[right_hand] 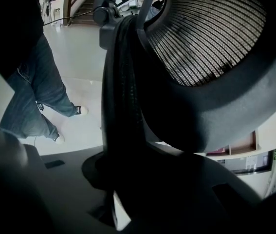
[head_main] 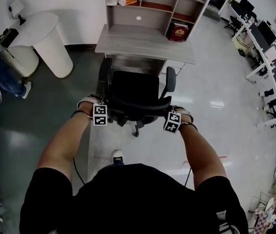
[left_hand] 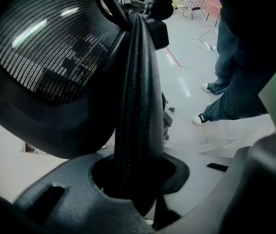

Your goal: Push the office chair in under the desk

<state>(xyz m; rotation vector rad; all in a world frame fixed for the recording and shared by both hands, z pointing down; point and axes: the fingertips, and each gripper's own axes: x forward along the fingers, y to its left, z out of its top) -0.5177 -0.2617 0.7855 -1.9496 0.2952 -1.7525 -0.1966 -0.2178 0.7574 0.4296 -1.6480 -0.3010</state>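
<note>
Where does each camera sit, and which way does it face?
Head view: on the person's head, looking steeply down at the chair before the desk; forearms, left claw and right claw show.
Left gripper view: on the left claw, facing along jaws clamped on the chair back's rim; the person's jeans at right.
Right gripper view: on the right claw, mirrored; jeans at left.
Shared: both gripper views show rim and jeans.

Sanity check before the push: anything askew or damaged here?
Nothing stands out. The office chair is upright, facing the desk; left gripper and right gripper each clamp its backrest rim.
</note>
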